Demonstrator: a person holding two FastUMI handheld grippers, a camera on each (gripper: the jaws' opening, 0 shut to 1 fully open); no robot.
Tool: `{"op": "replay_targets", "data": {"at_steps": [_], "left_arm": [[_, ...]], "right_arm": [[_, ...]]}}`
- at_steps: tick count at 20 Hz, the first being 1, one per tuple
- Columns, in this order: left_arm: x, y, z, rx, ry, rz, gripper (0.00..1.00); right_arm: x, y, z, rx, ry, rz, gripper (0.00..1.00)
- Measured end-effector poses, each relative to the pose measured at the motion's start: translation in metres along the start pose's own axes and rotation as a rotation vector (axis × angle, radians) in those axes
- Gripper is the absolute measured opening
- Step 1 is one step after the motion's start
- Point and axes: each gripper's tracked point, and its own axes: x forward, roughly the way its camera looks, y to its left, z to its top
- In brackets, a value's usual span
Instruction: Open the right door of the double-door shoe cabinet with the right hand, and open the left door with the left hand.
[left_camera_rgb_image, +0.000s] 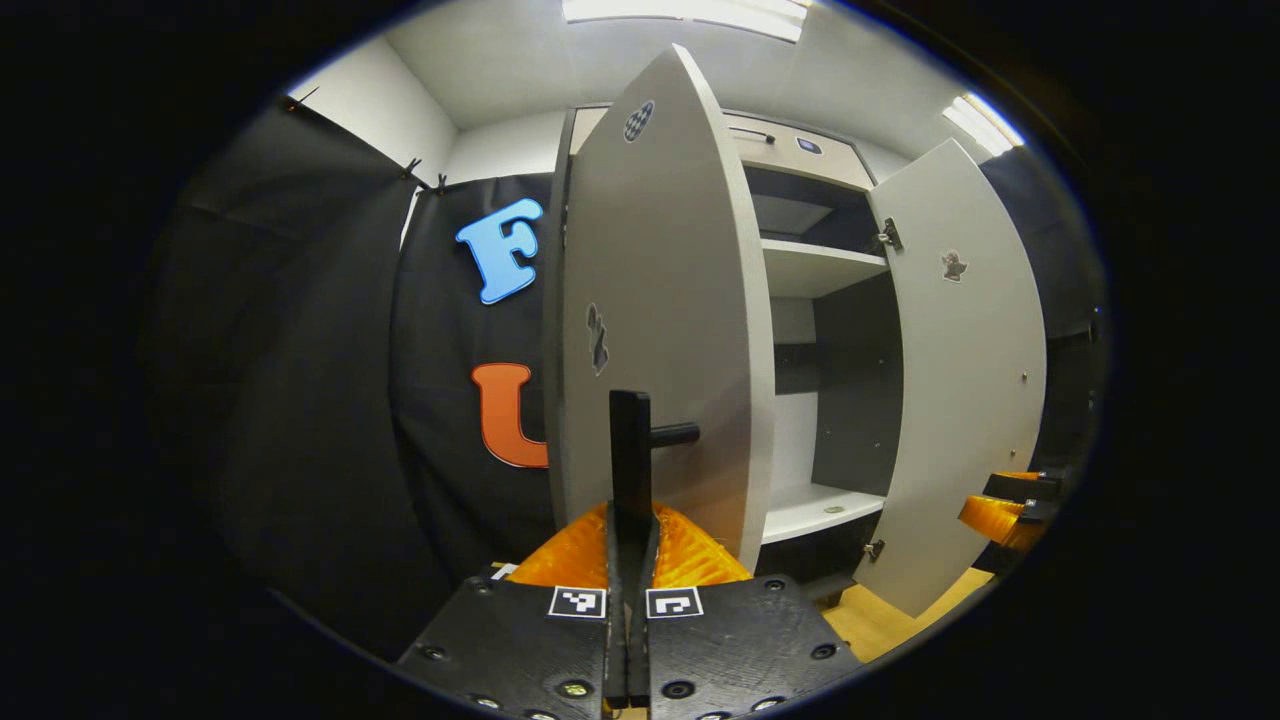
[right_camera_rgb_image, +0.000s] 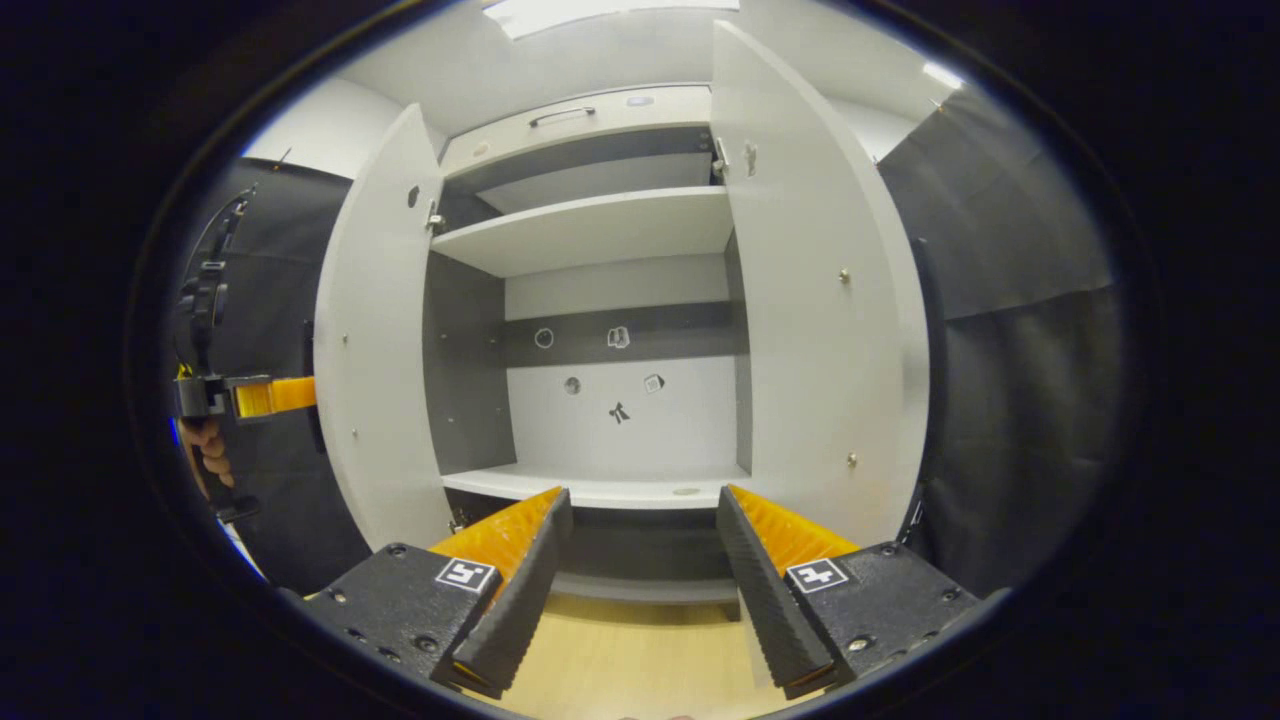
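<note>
Jaws of left gripper (left_camera_rgb_image: 630, 420) pinch the left door (left_camera_rgb_image: 660, 300) handle (left_camera_rgb_image: 674, 434), lower centre; right gripper (right_camera_rgb_image: 640, 560) jaws spread, holding nothing. Risk: thin handle slips out mid-swing, or left door overdriven against its hinge.

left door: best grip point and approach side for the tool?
Grip the dark handle on the left door. It is a slim bar standing proud of the panel's outer face near the free edge, so come from the outer side, fingers straddling the bar. The left tool sits shut there now, seemingly on the handle. The right tool hangs open before the cabinet.
</note>
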Motion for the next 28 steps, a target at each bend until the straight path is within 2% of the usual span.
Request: {"op": "replay_targets", "data": {"at_steps": [3,7,10,13,16,19,22,25,28], "left_arm": [[-0.007,0.016,-0.002,-0.003,-0.003,0.013,0.00],[-0.013,0.043,-0.006,0.058,-0.001,0.058,0.00],[-0.017,0.069,-0.009,0.051,-0.002,0.104,0.00],[-0.016,0.073,-0.015,-0.065,-0.005,0.043,0.00],[-0.016,0.073,-0.012,-0.048,-0.013,-0.024,0.00],[-0.015,0.073,-0.016,-0.047,-0.015,-0.048,0.00],[-0.024,0.072,-0.022,-0.088,-0.006,-0.045,0.00],[-0.059,0.077,-0.020,-0.083,-0.019,0.024,0.00],[-0.072,0.041,-0.015,-0.088,-0.045,-0.021,0.00]], "right_arm": [[0.001,0.007,0.000,-0.011,-0.001,0.012,0.91],[0.001,0.008,-0.002,-0.025,0.001,0.010,0.91],[0.004,0.007,-0.004,-0.023,0.004,-0.002,0.91],[0.007,0.008,-0.007,-0.020,0.018,0.004,0.91],[0.005,0.008,-0.008,-0.027,0.019,0.002,0.91],[0.002,0.005,-0.009,-0.028,0.022,-0.008,0.91],[-0.002,0.000,-0.011,-0.023,0.025,-0.017,0.91],[-0.005,-0.011,-0.014,-0.035,0.033,-0.046,0.91],[-0.002,-0.017,-0.016,-0.032,0.041,-0.061,0.91]]}}
